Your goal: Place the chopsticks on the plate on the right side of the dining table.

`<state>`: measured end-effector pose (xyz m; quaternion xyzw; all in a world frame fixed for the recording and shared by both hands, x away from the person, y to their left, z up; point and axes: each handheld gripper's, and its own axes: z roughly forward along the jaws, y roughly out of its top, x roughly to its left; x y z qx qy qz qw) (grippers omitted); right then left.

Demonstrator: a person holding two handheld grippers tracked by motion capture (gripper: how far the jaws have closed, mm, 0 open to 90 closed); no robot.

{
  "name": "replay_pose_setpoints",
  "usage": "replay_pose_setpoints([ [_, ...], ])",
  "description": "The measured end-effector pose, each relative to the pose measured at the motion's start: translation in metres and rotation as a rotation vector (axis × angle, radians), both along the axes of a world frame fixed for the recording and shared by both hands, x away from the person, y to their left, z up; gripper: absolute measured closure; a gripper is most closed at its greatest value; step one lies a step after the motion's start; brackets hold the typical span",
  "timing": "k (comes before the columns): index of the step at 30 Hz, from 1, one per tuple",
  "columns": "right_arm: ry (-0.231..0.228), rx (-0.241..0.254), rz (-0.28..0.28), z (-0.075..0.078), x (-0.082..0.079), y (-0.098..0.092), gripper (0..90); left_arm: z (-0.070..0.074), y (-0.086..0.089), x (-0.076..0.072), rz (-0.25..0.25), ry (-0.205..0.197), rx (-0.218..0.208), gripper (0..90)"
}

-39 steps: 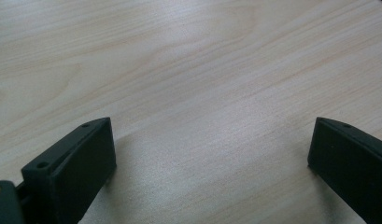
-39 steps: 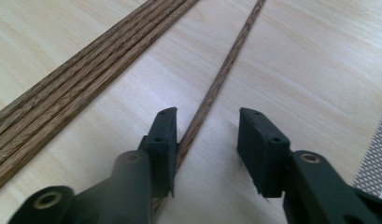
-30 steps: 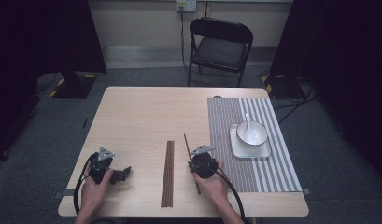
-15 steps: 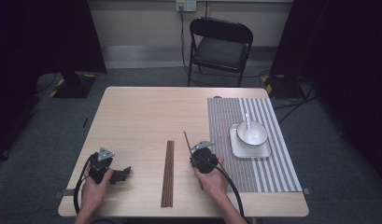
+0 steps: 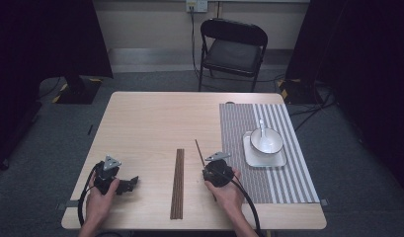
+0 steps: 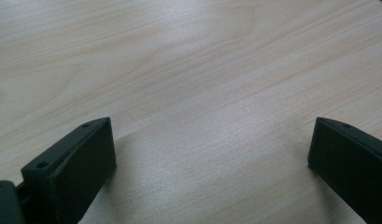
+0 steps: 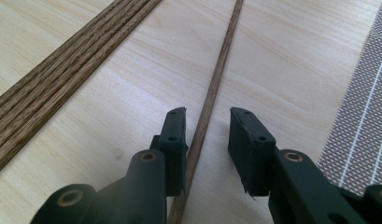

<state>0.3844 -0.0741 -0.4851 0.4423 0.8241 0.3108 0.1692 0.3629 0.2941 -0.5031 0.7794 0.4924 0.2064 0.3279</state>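
Since the right tool point(image 7: 207, 122) has just been opening, its jaws sit loosely around the thin dark wooden chopstick point(image 7: 216, 84) lying on the pale wood worktop point(image 5: 150, 128), probably freshly set down; left tool point(image 6: 207, 154) is spread wide, idle.

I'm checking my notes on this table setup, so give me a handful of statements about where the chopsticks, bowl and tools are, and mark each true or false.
1. A single chopstick lies on the table between the jaws of the right tool. True; the jaws have just been opening and do not press on it.
2. The left tool grips a chopstick. False; its jaws stand wide apart over bare table.
3. The white bowl with a spoon stands on a white square plate on the striped placemat. True.
4. The bundle of chopsticks lies on the placemat. False; it lies on the bare wood, between the two tools.
5. A person sits on the black chair. False; it is empty.
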Motion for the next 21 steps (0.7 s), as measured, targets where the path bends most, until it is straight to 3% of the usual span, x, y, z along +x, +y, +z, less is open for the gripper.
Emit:
replay_pose_setpoints([
  [3, 0.011, 0.000, -0.014, 0.0010, 0.0018, 0.0006, 78.0, 0.0000, 0.0000, 0.0000, 0.000, 0.000, -0.001, 0.3],
  [6, 0.015, 0.008, -0.025, 0.0009, 0.0045, -0.0004, 83.2, 0.0000, 0.0000, 0.0000, 0.000, 0.000, 0.000, 0.3],
  [21, 0.001, 0.023, -0.063, 0.0031, 0.0060, -0.0008, 85.7, 0.0000, 0.0000, 0.0000, -0.001, 0.000, 0.000, 0.3],
])
